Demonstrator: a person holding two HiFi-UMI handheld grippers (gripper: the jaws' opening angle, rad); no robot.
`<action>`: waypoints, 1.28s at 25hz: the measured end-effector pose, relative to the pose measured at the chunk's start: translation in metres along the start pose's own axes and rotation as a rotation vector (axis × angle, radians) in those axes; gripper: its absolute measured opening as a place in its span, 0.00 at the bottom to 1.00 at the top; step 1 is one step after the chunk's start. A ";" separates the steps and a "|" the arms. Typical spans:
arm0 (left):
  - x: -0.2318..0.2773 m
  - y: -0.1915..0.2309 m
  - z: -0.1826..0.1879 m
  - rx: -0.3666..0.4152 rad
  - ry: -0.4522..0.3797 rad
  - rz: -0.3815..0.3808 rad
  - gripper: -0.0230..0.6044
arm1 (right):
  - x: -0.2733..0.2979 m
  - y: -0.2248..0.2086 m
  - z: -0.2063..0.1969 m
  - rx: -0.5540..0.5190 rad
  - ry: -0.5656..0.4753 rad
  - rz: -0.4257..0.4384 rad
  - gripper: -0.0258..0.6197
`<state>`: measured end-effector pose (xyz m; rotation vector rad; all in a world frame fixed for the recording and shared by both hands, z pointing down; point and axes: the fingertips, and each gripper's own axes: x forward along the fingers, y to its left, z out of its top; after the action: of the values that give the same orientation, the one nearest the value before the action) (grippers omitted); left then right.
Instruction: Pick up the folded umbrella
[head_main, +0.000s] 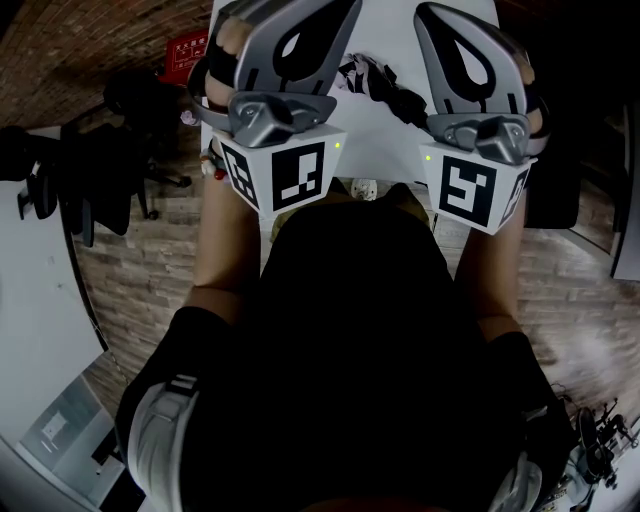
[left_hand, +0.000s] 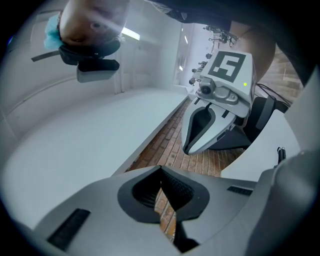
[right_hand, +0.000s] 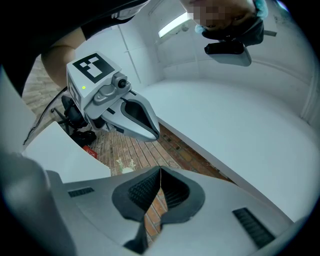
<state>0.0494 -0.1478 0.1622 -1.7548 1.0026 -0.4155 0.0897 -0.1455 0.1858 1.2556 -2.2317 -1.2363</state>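
The folded umbrella (head_main: 378, 84), black with a white pattern, lies on the white table (head_main: 385, 140) ahead, seen between my two grippers. Both are held up close under the head camera and point away over the table, apart from the umbrella. The left gripper (head_main: 296, 30) has its jaws shut with nothing between them, the tips meeting at the left gripper (left_hand: 161, 168). The right gripper (head_main: 466, 52) is shut and empty too, its pads touching at the right gripper (right_hand: 160, 169). Each gripper view shows the other gripper beside it, the right gripper (left_hand: 220, 100) and the left gripper (right_hand: 117, 107).
Dark office chairs (head_main: 105, 150) stand on the brick floor (head_main: 150, 260) to the left, with a red object (head_main: 186, 50) behind them. Another white table (head_main: 30, 290) runs along the left edge. A small pale item (head_main: 365, 188) sits at the near table edge.
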 end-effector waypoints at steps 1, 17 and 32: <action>-0.001 0.001 0.000 0.000 0.000 0.000 0.05 | 0.000 0.000 0.001 0.001 0.000 0.000 0.08; 0.005 0.002 -0.004 -0.025 -0.040 -0.042 0.05 | 0.007 -0.003 0.002 0.016 0.058 -0.005 0.09; 0.026 -0.005 -0.021 -0.048 -0.088 -0.121 0.05 | 0.029 0.000 -0.013 0.041 0.131 -0.014 0.09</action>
<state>0.0532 -0.1804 0.1705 -1.8671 0.8536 -0.3894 0.0814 -0.1759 0.1893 1.3292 -2.1686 -1.0846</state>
